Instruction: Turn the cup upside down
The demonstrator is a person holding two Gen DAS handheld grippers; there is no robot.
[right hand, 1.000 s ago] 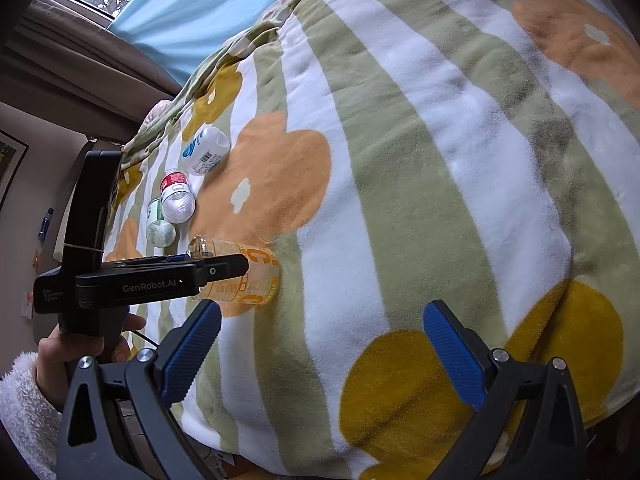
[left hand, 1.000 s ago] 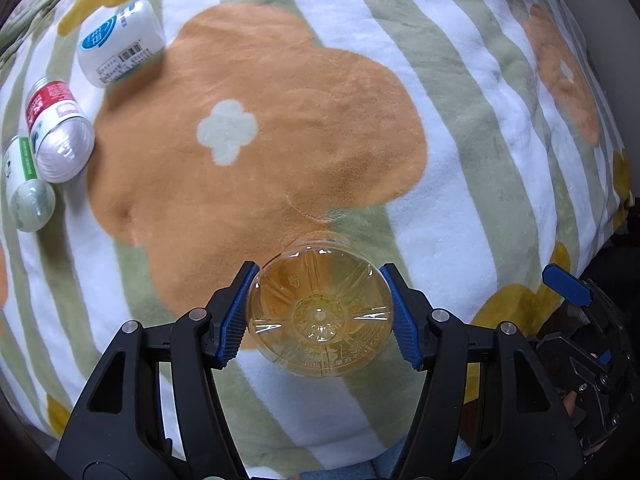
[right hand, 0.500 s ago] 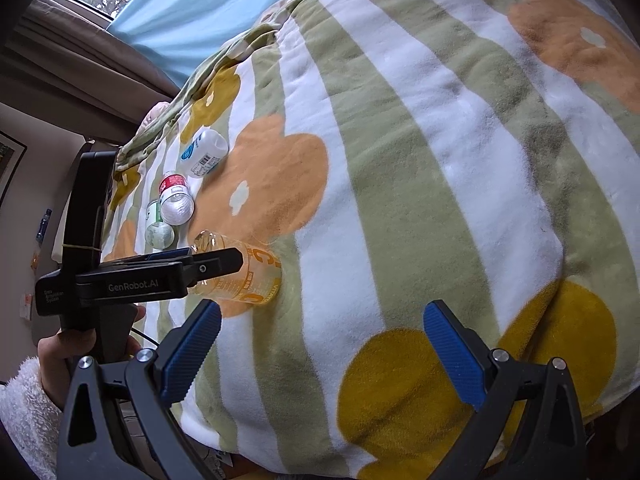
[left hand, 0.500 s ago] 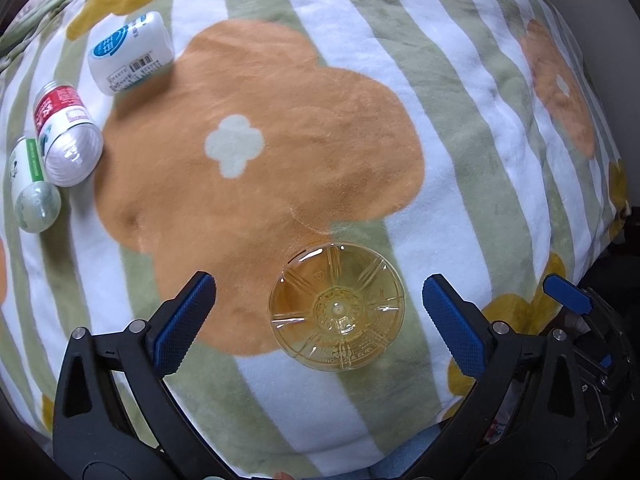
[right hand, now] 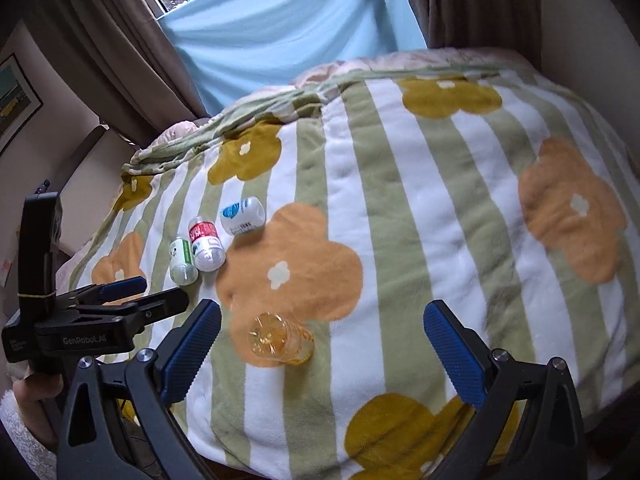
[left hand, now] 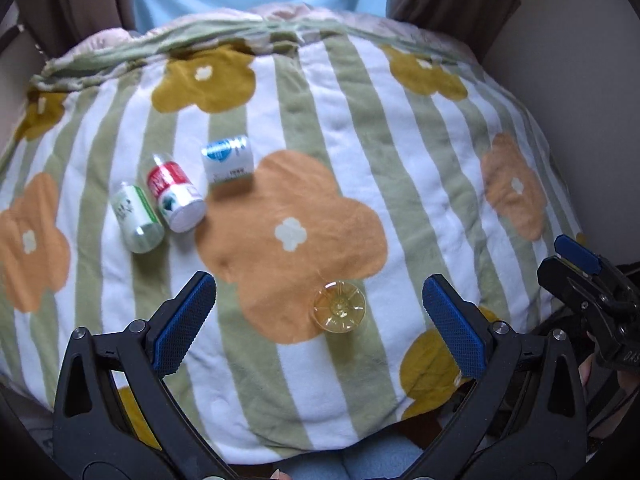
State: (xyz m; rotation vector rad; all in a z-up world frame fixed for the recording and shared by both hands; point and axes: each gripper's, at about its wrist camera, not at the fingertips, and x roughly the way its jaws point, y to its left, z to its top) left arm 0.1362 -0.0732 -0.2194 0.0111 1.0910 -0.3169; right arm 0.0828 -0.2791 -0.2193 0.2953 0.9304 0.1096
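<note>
You are holding two grippers over a bed covered by a striped blanket in green and white, patterned with orange and mustard flowers.

Starting at the left in the left wrist view, three small bottles are lying on their sides in a loose row: a green-labelled bottle, a red-labelled bottle touching it, and just beside that a white bottle with a blue label.

Your left gripper is hanging above the near edge of the bed with its blue-padded jaws spread wide and nothing between them.

Moving right, the cup, a clear amber plastic one, is standing upside down on the blanket, its ribbed round base facing up. It is sitting at the lower edge of a large orange flower, between the two left fingers in the picture but apart from both.

In the right wrist view, the same cup is resting mouth down on the blanket, with the three bottles beyond it to the left.

Furthest right, your right gripper is also spread wide and holding nothing, its blue pads well apart from the cup. Behind the bed, a pale blue cloth is hanging between brown curtains.
</note>
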